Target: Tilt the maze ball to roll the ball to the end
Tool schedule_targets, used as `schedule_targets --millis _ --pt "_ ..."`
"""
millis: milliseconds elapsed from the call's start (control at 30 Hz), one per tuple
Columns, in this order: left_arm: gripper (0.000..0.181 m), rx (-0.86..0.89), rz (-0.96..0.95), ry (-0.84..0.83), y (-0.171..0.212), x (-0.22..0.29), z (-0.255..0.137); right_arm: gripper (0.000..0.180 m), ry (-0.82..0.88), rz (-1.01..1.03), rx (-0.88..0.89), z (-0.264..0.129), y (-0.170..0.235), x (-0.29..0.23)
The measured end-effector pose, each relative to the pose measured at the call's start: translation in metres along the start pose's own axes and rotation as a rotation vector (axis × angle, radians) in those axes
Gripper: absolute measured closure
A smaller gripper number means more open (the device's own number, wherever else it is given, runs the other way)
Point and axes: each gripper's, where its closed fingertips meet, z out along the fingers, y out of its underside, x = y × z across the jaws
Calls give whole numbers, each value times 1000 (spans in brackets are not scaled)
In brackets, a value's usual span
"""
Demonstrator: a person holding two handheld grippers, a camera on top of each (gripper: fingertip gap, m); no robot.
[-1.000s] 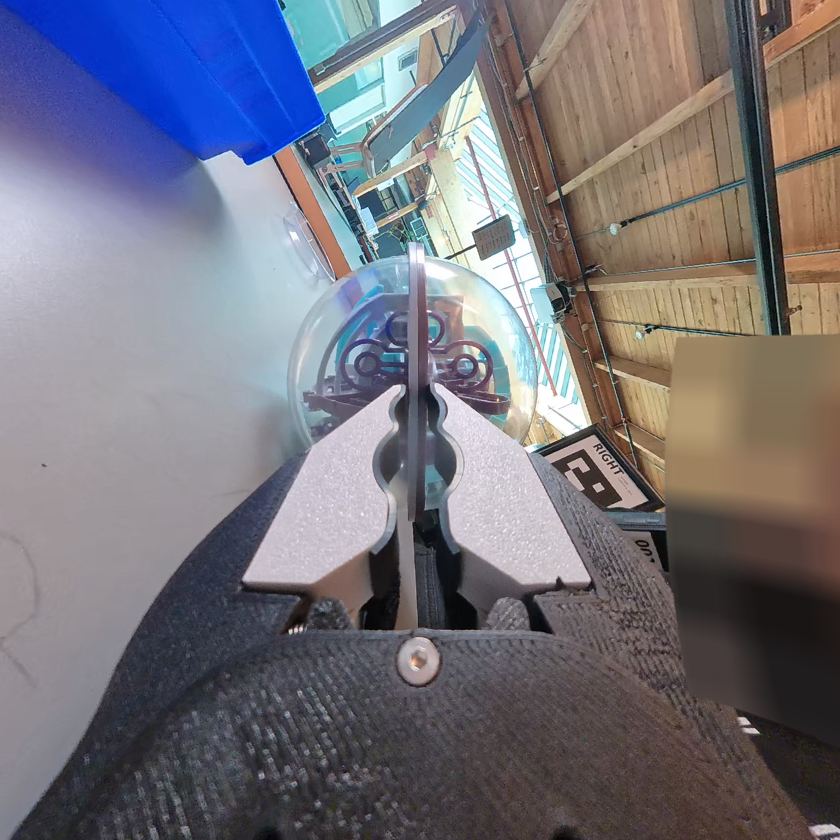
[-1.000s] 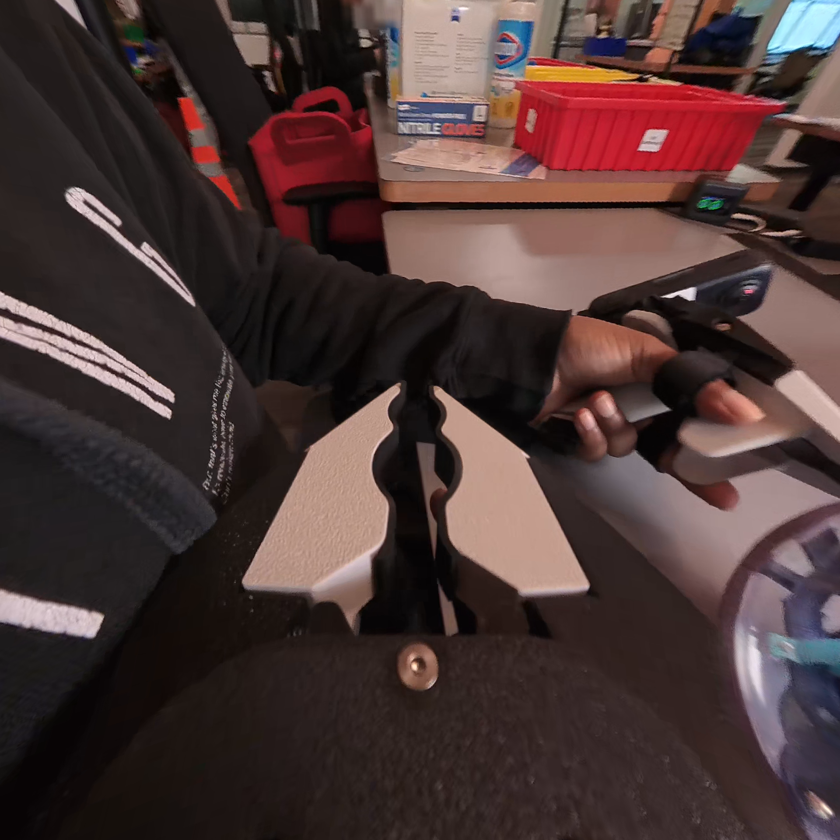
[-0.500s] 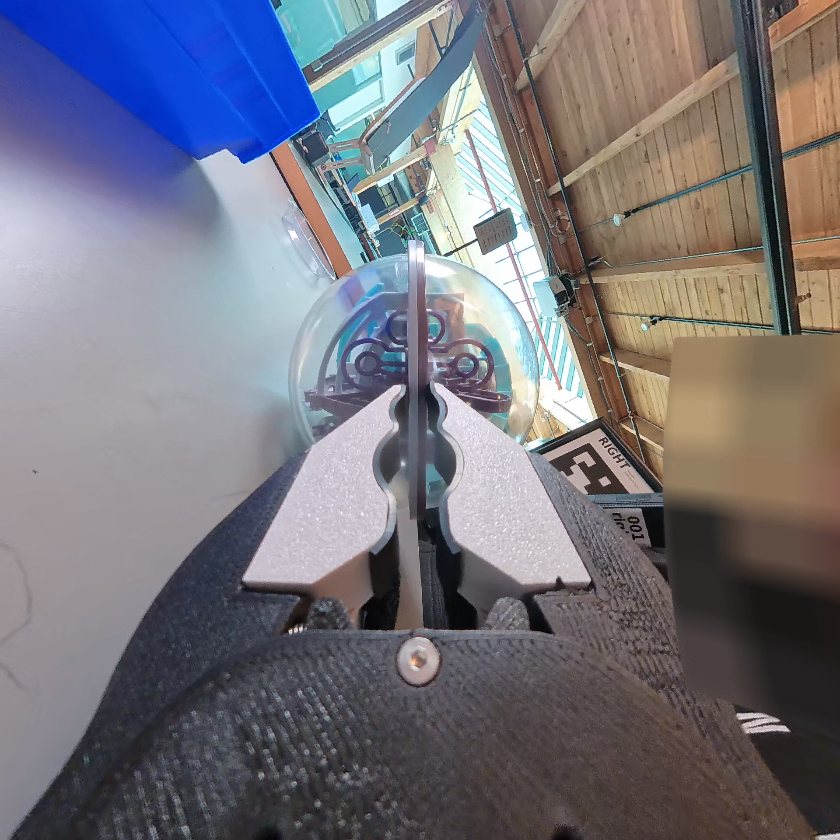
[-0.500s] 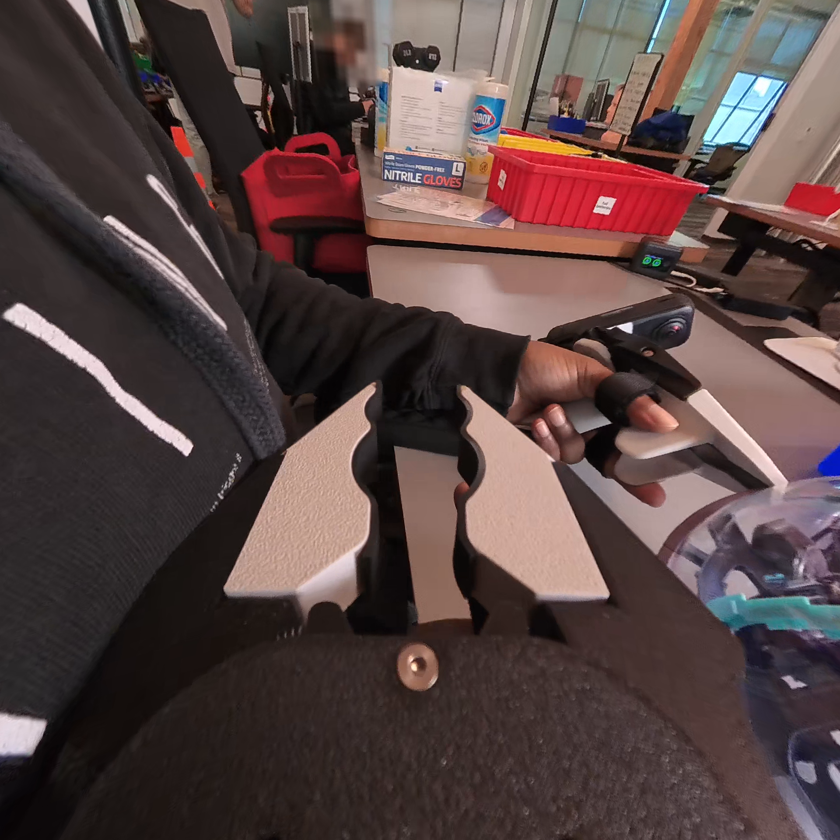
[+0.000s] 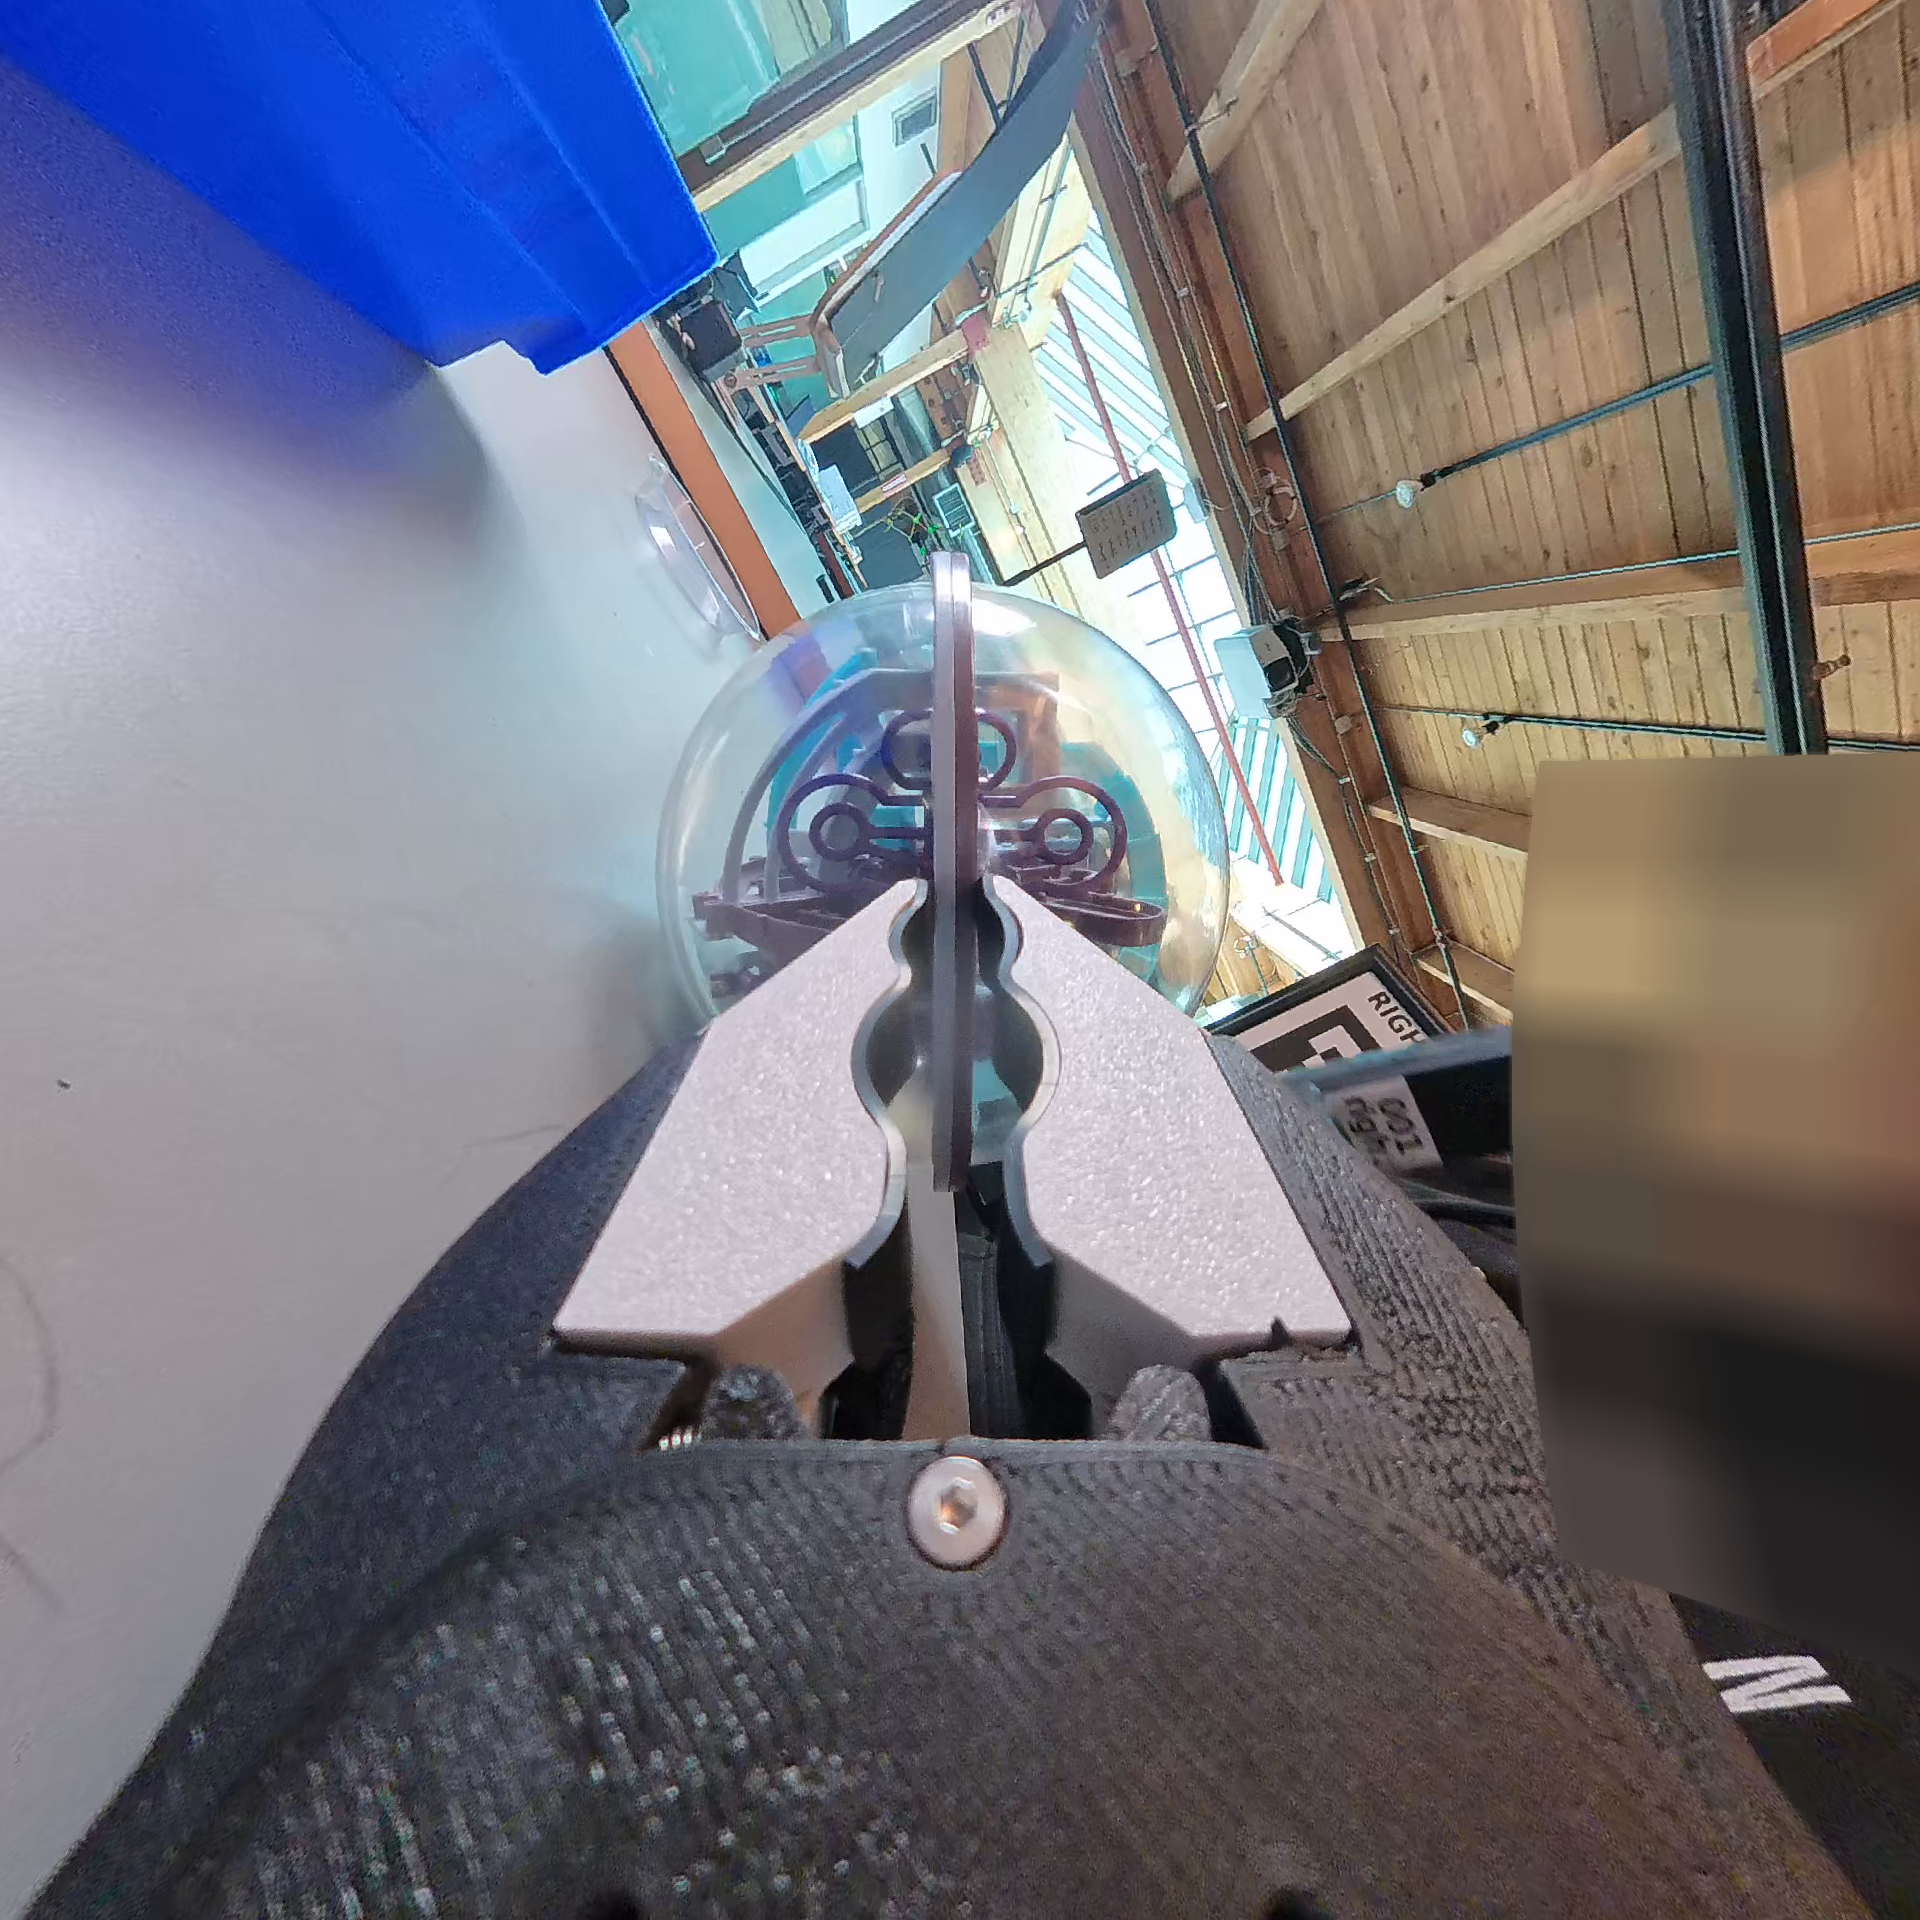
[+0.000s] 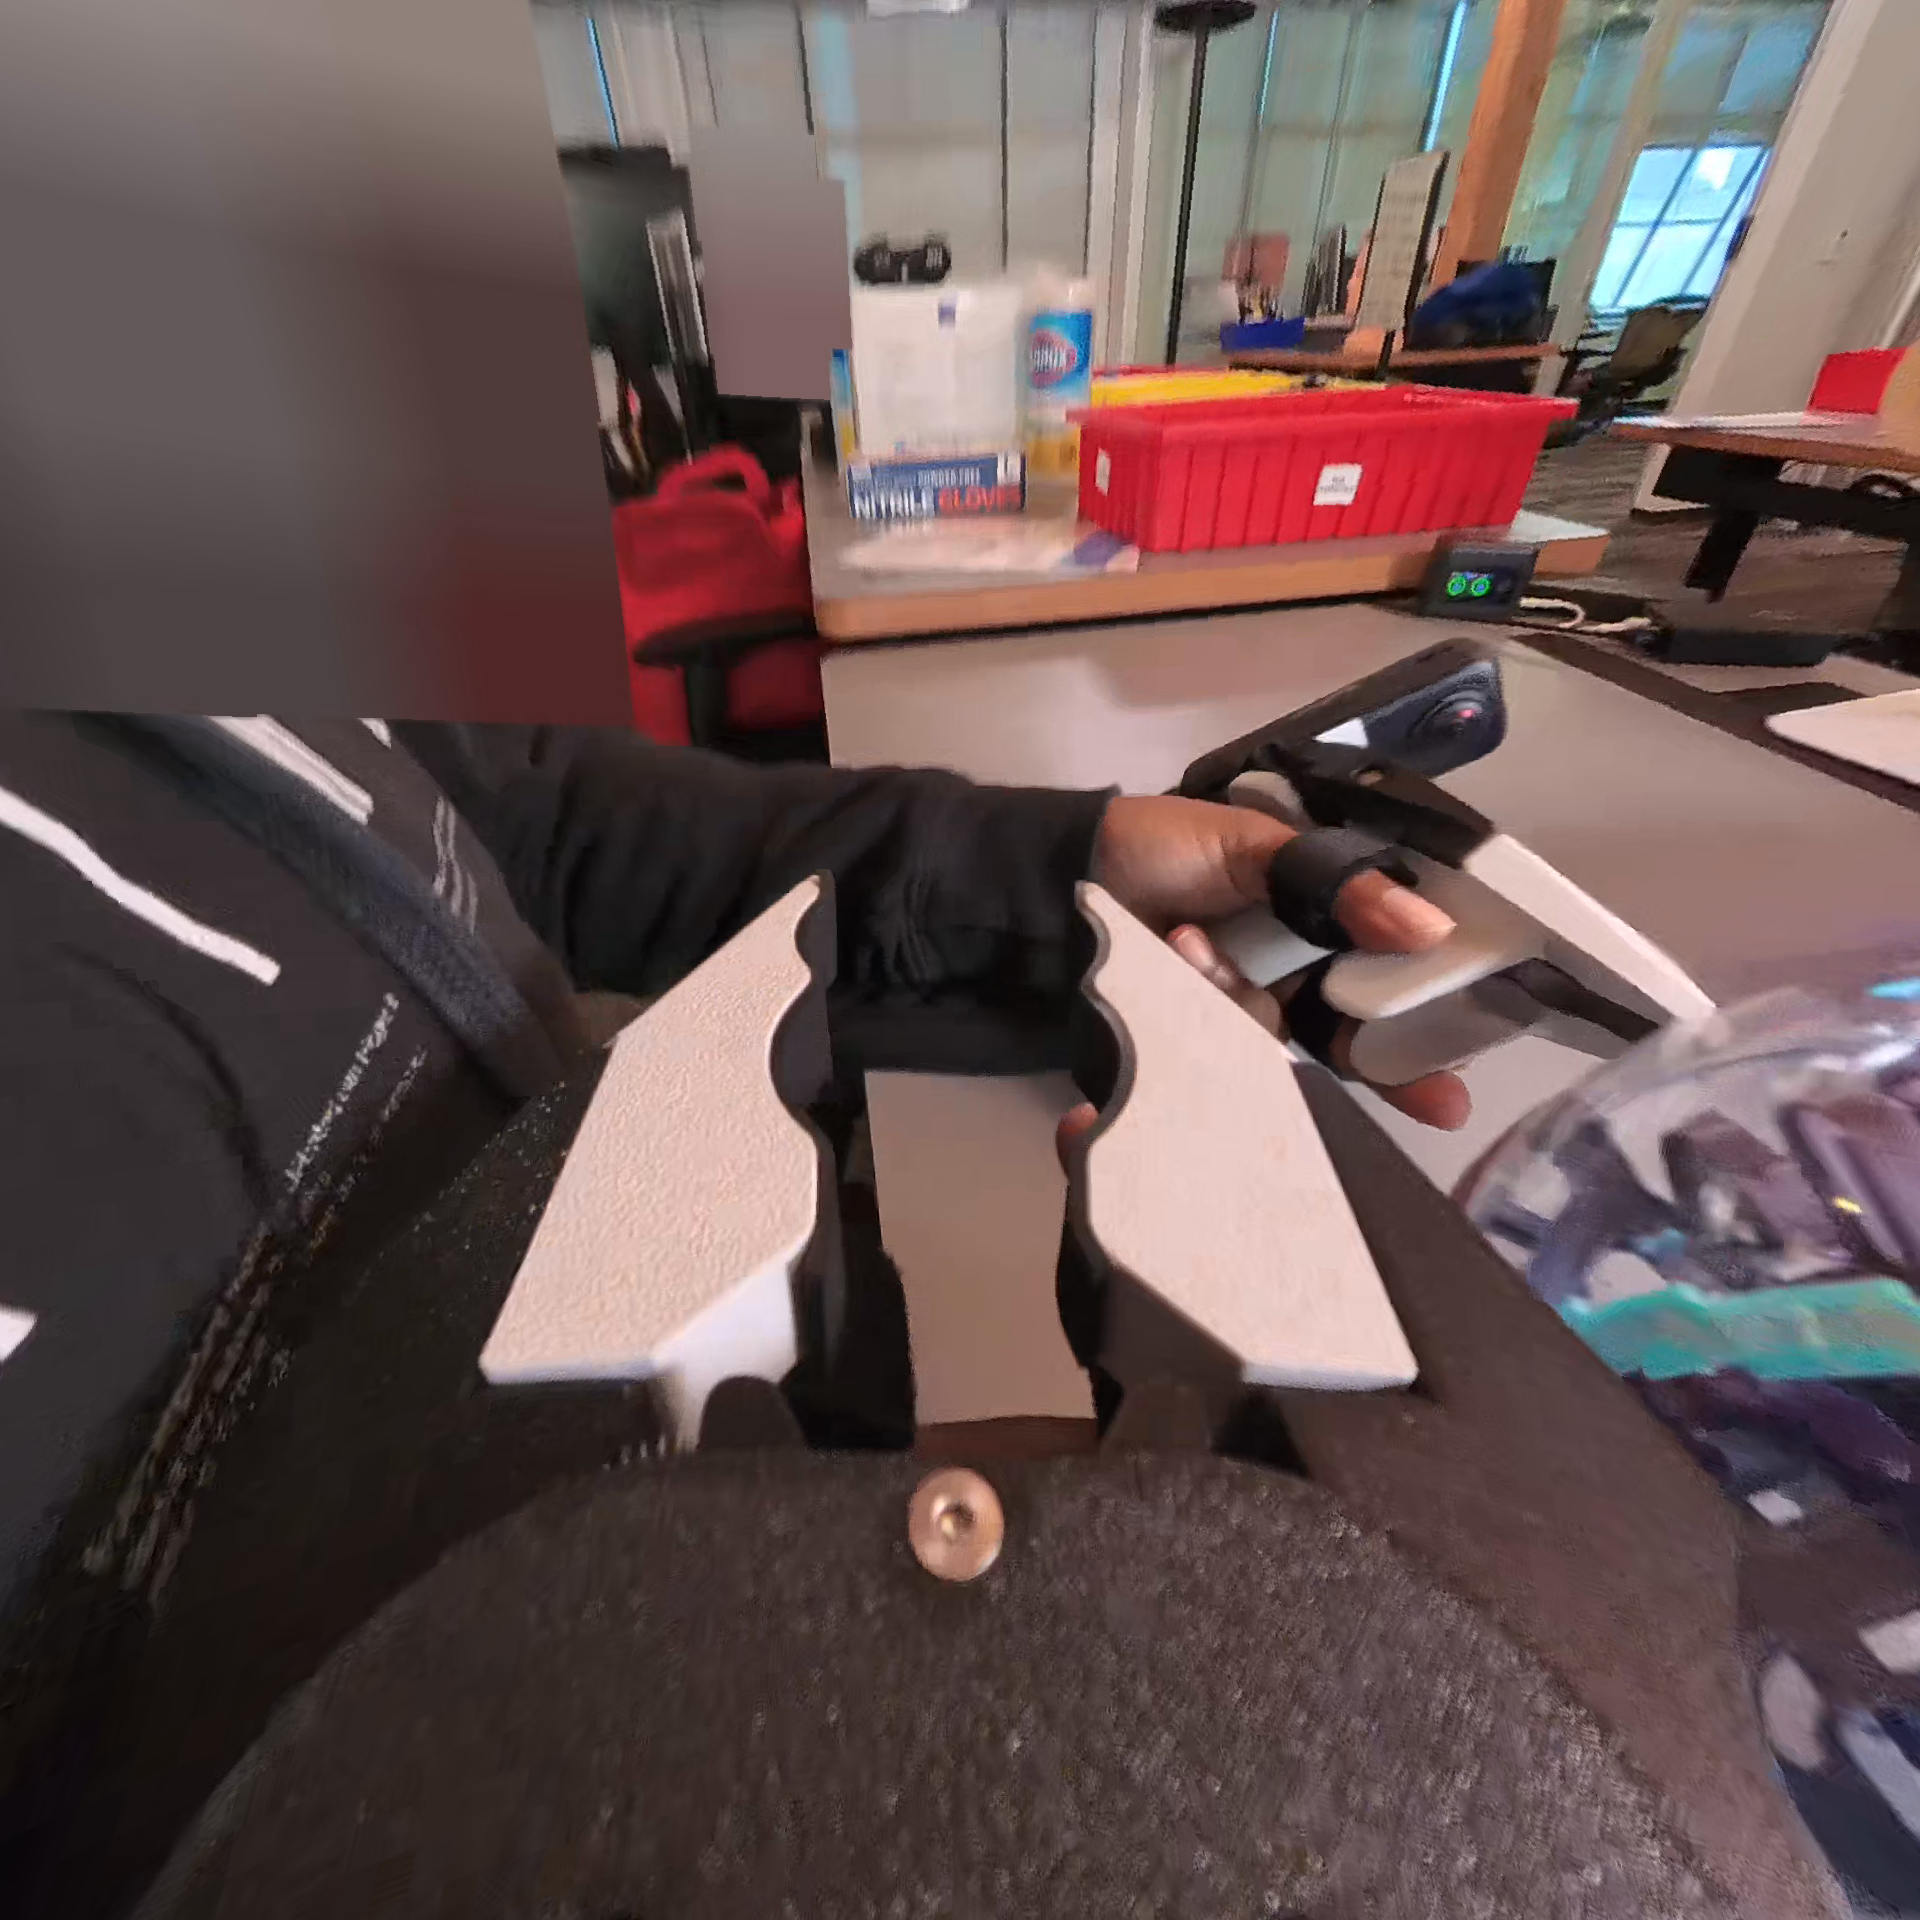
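The maze ball (image 5: 1091,821) is a clear sphere with purple and teal tracks inside and a flat purple rim around it. In the left wrist view my left gripper (image 5: 954,894) is shut on that rim and holds the ball rolled sideways beside the grey table (image 5: 312,935). I cannot make out the small ball inside. In the right wrist view my right gripper (image 6: 951,904) is open and empty, pointing at the person's dark sleeve (image 6: 831,883). The maze ball (image 6: 1766,1299) shows blurred at that view's right edge, with the left gripper's handle and hand (image 6: 1351,914) behind it.
A blue bin (image 5: 343,156) stands on the table past the ball, with a clear plastic piece (image 5: 691,561) near the table's edge. In the right wrist view a red bin (image 6: 1309,468), a glove box (image 6: 935,488) and bottles sit on another table behind.
My right gripper has opened from nearly shut to wide and swung up and round, so the maze ball shows larger at its right. The left gripper keeps its hold, barely moving.
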Motion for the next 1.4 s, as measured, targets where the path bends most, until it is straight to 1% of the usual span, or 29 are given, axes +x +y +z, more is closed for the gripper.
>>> schedule_targets --millis 67,167,233,267,333,433,533,700,900,1200,1333,1400 --pt "175 3 5 2 0 1 0 133 25 49 68 -14 -15 19" --pt "175 8 5 3 -1 1 -1 131 117 2 163 -49 -39 52" --pt "175 10 2 3 -2 1 -1 126 199 -24 166 -76 -45 78" --pt "175 10 1 3 -2 1 -1 123 236 -28 153 -89 -44 90" --pt "175 10 2 3 -2 1 -1 123 323 -36 119 -114 -39 114" --pt "175 12 8 -2 -2 1 -1 120 464 -77 44 -147 -23 150" --pt "175 25 0 -8 -4 -2 -2 117 526 -68 -38 -166 0 173" --pt "175 32 1 -9 -5 -2 -3 118 470 58 -132 -173 35 182" --pt "175 40 1 -6 -6 -2 -3 125 414 142 -147 -169 52 185" --pt "175 38 -4 10 -6 1 -3 152 458 128 -184 -165 60 195" --pt "175 30 13 6 -4 2 -2 174 431 139 -187 -161 61 194" --pt "175 28 17 6 -4 3 -1 176 441 118 -193 -160 61 195"
